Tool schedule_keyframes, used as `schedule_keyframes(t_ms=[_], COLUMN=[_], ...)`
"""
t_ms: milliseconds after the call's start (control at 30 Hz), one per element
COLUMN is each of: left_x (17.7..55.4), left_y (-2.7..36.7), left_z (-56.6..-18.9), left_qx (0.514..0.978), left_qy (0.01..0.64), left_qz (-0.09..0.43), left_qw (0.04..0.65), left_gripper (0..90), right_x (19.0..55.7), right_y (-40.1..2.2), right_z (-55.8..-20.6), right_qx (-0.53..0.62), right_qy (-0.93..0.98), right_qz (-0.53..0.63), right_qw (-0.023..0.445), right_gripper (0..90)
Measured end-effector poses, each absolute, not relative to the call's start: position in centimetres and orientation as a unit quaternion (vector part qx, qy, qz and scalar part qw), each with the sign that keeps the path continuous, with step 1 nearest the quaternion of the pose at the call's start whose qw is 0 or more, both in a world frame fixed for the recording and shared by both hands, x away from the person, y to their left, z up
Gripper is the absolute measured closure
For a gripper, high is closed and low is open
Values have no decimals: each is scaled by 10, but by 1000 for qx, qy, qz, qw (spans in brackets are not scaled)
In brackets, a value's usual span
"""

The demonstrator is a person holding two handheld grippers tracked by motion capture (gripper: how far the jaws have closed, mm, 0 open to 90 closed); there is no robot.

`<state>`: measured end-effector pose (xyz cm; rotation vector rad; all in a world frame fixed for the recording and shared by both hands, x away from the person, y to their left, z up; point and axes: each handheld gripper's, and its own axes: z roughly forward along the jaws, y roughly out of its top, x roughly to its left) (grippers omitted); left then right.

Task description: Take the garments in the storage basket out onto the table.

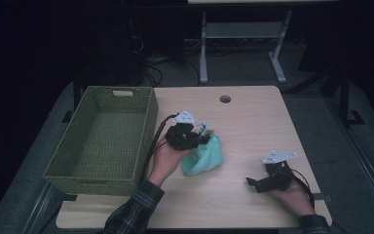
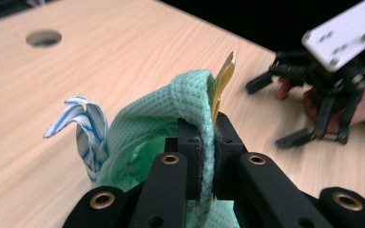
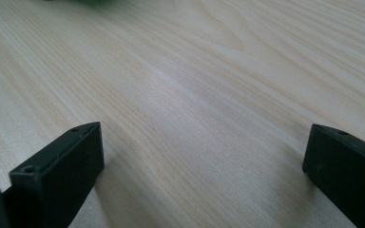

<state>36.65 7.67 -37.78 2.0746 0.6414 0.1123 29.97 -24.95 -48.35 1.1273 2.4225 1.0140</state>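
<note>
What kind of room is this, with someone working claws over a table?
Probably a lab or workshop set up for recording: a plain wooden desk with a cable hole, tangled cables on the floor behind, and another desk frame in dim surroundings.

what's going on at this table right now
A person works at a wooden table with a gripper in each hand. The left gripper is shut on a green cloth, with a blue-striped cloth and something thin and yellow bunched in beside it. The bundle sits just right of an empty green basket. The right gripper rests open on the table, holding nothing.
</note>
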Motion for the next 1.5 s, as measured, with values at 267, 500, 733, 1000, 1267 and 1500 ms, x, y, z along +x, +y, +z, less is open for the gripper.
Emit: schedule_keyframes(t_ms=[267, 500, 733, 1000, 1267, 1500], left_x=[366, 370, 372, 369, 355, 339], left_y=[81, 77, 70, 79, 94, 109], left_z=[-406, -429, -448, -430, -403, -397], left_qx=[854, 872, 889, 869, 857, 860], left_qy=[275, 272, 267, 284, 283, 284], left_qz=[46, 53, 49, 45, 48, 51], left_qw=[439, 404, 369, 402, 428, 422], left_gripper=[827, 823, 805, 594, 523, 668], right_x=[300, 300, 300, 300, 300, 300], right_y=[-250, -250, -250, -250, -250, -250], right_z=[-483, -483, -483, -483, -483, -483], right_qx=[390, 390, 390, 390, 390, 390], right_qy=[840, 840, 840, 840, 840, 840], right_qz=[350, 350, 350, 350, 350, 350], right_qw=[141, 141, 141, 141, 141, 141], right_gripper=[0, 0, 0, 0, 0, 0])
